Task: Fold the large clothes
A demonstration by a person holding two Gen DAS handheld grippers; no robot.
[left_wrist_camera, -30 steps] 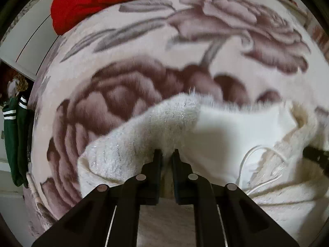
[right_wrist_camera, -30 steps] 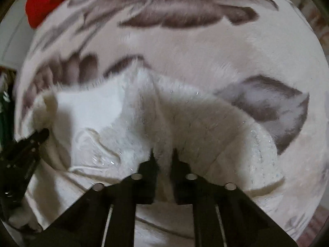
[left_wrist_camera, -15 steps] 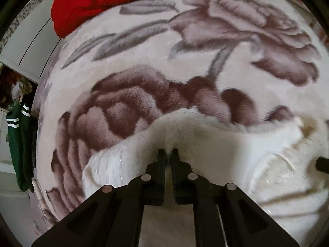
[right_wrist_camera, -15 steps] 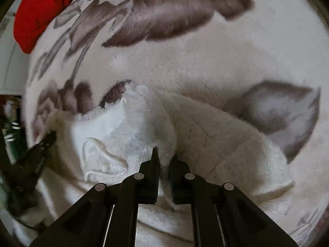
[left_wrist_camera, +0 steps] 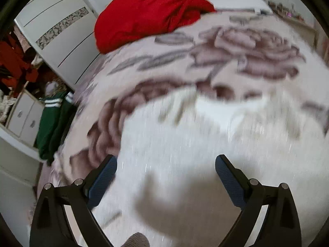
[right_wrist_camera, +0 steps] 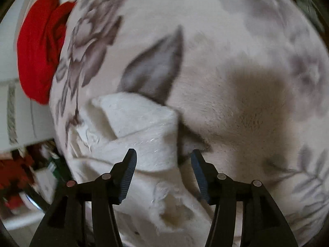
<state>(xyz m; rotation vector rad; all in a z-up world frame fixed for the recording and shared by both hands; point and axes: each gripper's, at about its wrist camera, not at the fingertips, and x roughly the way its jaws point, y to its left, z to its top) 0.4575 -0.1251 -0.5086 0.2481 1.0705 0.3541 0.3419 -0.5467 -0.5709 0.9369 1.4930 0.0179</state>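
A fluffy white sweater [left_wrist_camera: 185, 135] lies on a bed under a cream blanket with a rose print [left_wrist_camera: 246, 47]. My left gripper [left_wrist_camera: 166, 165] hangs above the sweater's body, jaws opening wide, and no cloth is caught between the pads. In the right wrist view the sweater [right_wrist_camera: 144, 127] lies folded, its upper corner on the blanket [right_wrist_camera: 226, 41]. My right gripper [right_wrist_camera: 163, 160] hovers over the sweater's right edge, jaws opening, pads clear of the fabric. The left wrist view is blurred by motion.
A red garment [left_wrist_camera: 152, 12] is heaped at the far end of the bed, also in the right wrist view as a red garment [right_wrist_camera: 39, 49]. A green jacket with white stripes [left_wrist_camera: 53, 123] hangs off the left side by white cabinets [left_wrist_camera: 51, 26].
Both grippers were shut on the sweater's fuzzy edge. Now both have let go and stand open. Both have pulled back from the cloth, and the right one has swung to the right.
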